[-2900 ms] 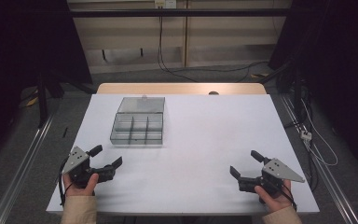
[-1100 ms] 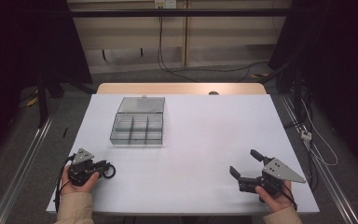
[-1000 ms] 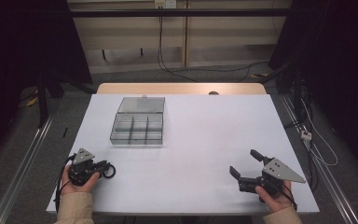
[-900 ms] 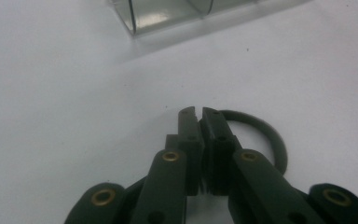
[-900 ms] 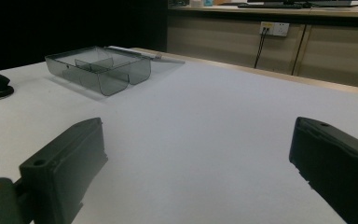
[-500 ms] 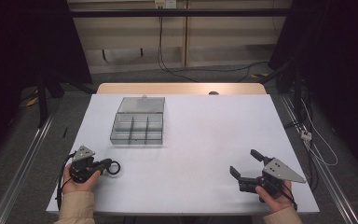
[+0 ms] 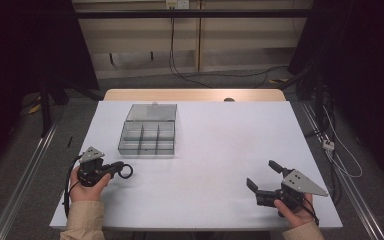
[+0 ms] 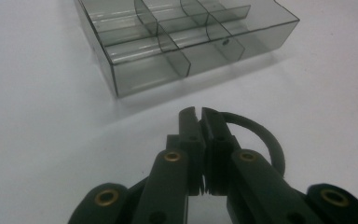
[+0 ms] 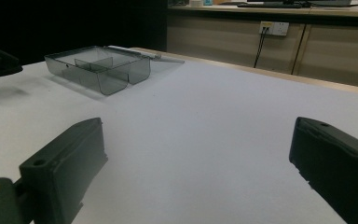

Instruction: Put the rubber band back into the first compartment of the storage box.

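Observation:
A black ring sticks out from between the pads of my left gripper, which is shut on it near the table's front left. In the left gripper view the jaws meet at the left gripper, and the ring curves out to their right, just above the white table. A clear grey compartment box with its lid open stands just beyond; the box looks empty. My right gripper rests at the front right, jaws wide open and empty, also seen as the right gripper.
The white table stretches wide between the two hands. In the right gripper view the box lies far off to the left. A wooden strip runs behind the table's far edge. Cables lie on the floor to the right.
My left gripper went from open to shut on the black ring, then rose a little and shifted toward the box. The right gripper has stayed where it was.

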